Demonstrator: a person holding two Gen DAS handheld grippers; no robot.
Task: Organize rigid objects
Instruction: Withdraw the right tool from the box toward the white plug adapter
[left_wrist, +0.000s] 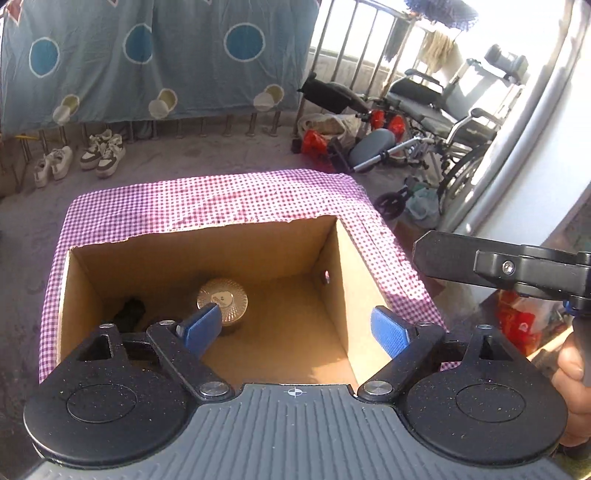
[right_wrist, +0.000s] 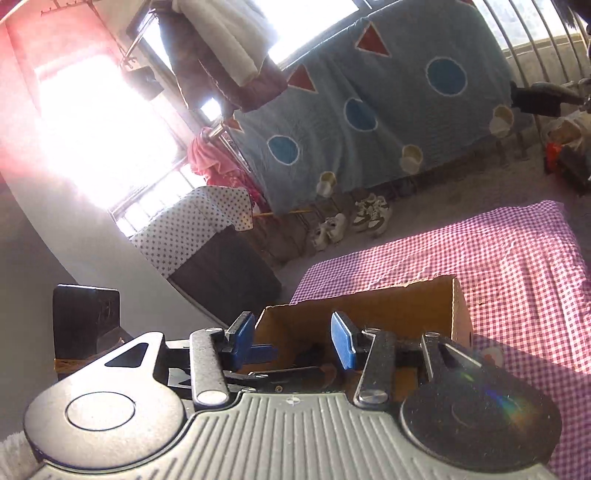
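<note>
1. A round jar with a shiny, ribbed metallic lid (left_wrist: 222, 297) stands upright on the floor of an open brown cardboard box (left_wrist: 343, 291), near its left wall; a dark object (left_wrist: 128, 312) lies beside it in the corner, too shadowed to identify.
2. The left gripper (left_wrist: 295, 328) hangs above the box with its blue pads spread wide and nothing between them, so the jar looks already deposited.
3. The right gripper (right_wrist: 291, 341) sits beside the box's near edge, jaws partly apart and empty, probably free for the next item.
4. The box rests on a purple-and-white checked cloth (left_wrist: 207, 201) covering a low surface.
5. Around it: grey floor, white sneakers (left_wrist: 101, 153), a blue blanket with circles (left_wrist: 155, 55) on a railing, a folded wheelchair (left_wrist: 439, 110).
</note>
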